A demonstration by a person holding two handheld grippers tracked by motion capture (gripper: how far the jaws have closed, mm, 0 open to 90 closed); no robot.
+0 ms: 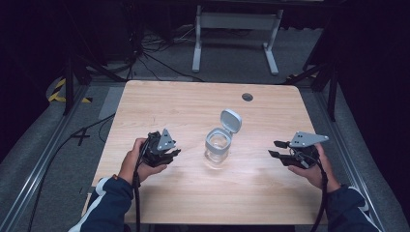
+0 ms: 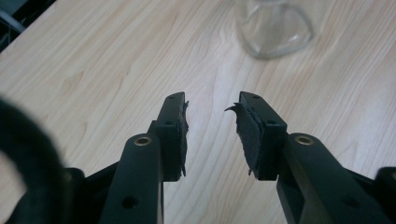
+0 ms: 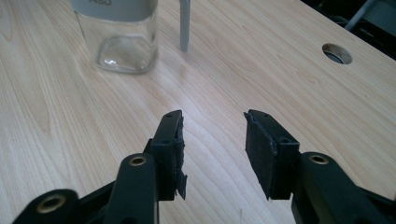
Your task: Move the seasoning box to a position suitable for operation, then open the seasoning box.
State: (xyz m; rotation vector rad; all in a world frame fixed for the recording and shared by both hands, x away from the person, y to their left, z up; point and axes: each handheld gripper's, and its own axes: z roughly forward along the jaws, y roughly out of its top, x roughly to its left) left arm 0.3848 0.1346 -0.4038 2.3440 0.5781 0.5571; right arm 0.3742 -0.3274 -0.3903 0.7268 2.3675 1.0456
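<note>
A clear glass jar [image 1: 217,147] with a grey collar stands in the middle of the wooden table [image 1: 159,104], its grey flip lid [image 1: 230,120] hinged up and open. My left gripper [image 1: 173,153] rests to the jar's left, jaws apart with nothing between them. In the left gripper view the jar's base [image 2: 273,28] is ahead of the left gripper [image 2: 211,109], well apart from it. My right gripper [image 1: 274,149] sits to the jar's right, jaws apart and empty. The right gripper view has the jar [image 3: 122,35] far ahead and to the left of the right gripper [image 3: 214,122].
A round cable hole [image 1: 247,96] sits near the table's far edge, also seen as the hole [image 3: 337,52] in the right gripper view. A white desk frame [image 1: 236,34] stands on the floor beyond. Cables trail on the floor at left.
</note>
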